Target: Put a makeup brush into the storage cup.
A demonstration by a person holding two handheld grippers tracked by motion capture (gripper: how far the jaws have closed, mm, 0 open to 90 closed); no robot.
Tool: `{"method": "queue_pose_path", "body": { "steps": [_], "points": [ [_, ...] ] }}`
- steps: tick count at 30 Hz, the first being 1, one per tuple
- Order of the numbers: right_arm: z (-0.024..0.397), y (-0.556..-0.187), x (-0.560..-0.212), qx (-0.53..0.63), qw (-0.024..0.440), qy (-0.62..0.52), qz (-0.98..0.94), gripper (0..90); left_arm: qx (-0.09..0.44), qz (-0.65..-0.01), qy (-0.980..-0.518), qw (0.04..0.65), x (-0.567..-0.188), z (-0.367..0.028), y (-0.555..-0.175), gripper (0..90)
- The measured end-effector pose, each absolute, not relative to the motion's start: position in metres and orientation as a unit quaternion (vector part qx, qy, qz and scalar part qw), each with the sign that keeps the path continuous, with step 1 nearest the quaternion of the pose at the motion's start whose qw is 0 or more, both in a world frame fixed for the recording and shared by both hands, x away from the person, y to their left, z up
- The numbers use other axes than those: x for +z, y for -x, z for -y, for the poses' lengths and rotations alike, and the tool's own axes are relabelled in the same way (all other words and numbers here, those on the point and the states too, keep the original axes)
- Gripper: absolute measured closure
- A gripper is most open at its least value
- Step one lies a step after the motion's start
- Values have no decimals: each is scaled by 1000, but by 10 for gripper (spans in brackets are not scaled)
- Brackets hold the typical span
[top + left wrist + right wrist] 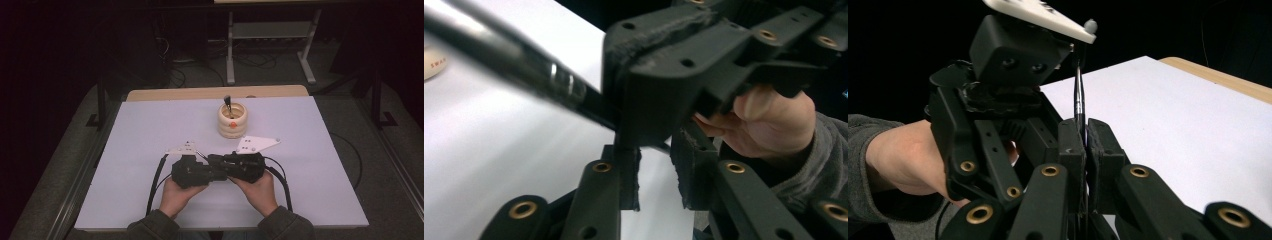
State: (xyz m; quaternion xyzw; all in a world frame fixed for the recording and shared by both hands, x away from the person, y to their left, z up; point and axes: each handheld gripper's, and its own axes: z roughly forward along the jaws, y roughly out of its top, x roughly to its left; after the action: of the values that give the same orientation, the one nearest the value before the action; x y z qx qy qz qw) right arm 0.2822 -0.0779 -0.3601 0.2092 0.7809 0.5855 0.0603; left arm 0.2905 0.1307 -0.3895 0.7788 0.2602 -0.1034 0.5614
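My two grippers meet tip to tip over the white table (150, 135), near its front edge. The right gripper (1085, 135) is shut on a thin black brush handle (1079, 95) with a silver band, which rises from its pads towards the left gripper's grey plate (1038, 12). From the left gripper view the same handle (524, 62) slants up and left out of the right gripper's jaws. The left gripper (656, 165) sits just under those jaws, its pads apart with a bare gap between them. In the high view the left gripper (216, 172) and right gripper (212, 161) overlap.
A cream ringed holder (232, 120) stands behind the grippers at the table's middle, with a dark brush (227, 102) upright in it and an orange spot (232, 123) inside. Bare white surface lies to both sides. A wooden strip (215, 92) edges the far side.
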Motion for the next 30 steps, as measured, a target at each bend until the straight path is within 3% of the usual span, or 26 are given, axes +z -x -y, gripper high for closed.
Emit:
{"method": "queue_pose_path", "body": {
  "steps": [19, 25, 30],
  "points": [
    [79, -277, -361, 605, 77, -197, -768, 847, -149, -255, -760, 579, -392, -137, -294, 840],
    [81, -277, -361, 609, 77, -193, -766, 848, -147, -246, -760, 583, -391, -137, -293, 832],
    [78, -277, -362, 607, 70, -192, -768, 850, -140, -252, -758, 585, -391, -136, -292, 770]
  ]
}}
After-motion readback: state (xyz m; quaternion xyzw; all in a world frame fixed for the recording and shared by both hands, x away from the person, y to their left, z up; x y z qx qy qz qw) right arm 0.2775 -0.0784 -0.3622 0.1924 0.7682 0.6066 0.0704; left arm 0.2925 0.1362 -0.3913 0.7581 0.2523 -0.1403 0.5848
